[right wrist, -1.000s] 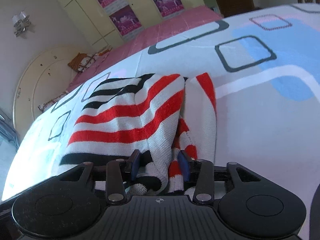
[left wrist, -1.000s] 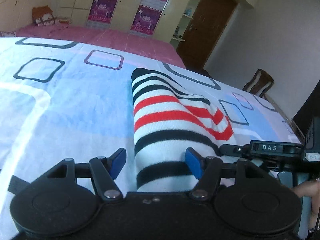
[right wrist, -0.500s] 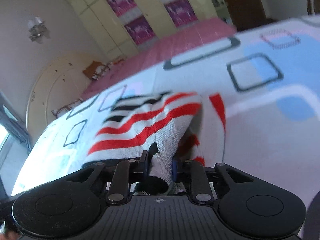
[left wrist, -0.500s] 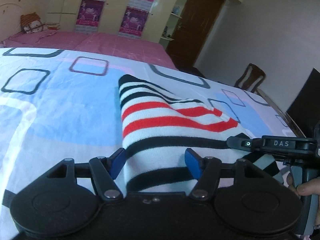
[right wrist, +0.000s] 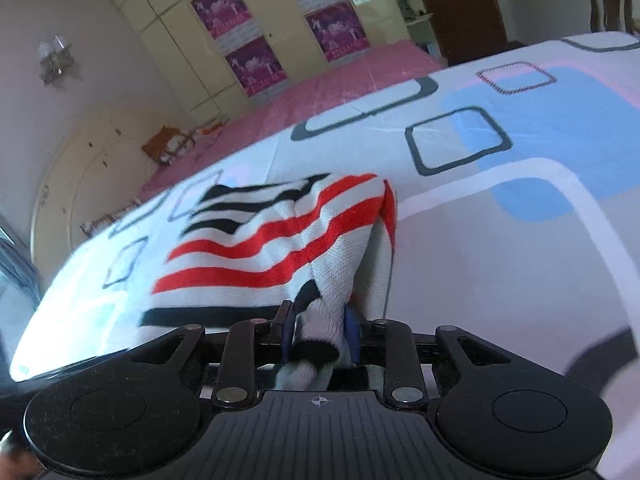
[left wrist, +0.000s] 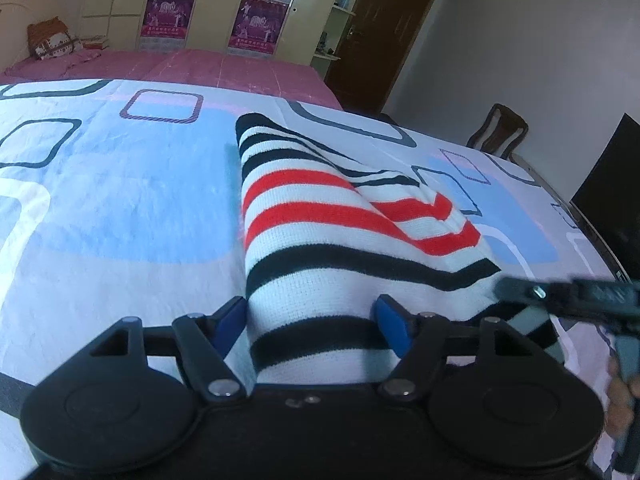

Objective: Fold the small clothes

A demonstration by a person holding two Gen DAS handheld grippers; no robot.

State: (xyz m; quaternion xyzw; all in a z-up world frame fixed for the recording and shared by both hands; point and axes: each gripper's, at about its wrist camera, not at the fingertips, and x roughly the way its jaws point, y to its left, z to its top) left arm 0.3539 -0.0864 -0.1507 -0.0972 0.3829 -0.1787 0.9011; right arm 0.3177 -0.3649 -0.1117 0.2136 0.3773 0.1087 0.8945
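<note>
Folding is mid-step: the striped knit garment (left wrist: pixel 320 216) lies on the patterned bedsheet (left wrist: pixel 120 208), one side already doubled over. Right gripper (right wrist: pixel 320 332) — jaws clenched on a bunched edge of the knit, raised slightly off the sheet. Left gripper (left wrist: pixel 310 320) — jaws spread wide, straddling the near hem without pinching it. Next move, by judgement: carry the held edge across and lay it flat, left gripper steadying. No containers in view.
</note>
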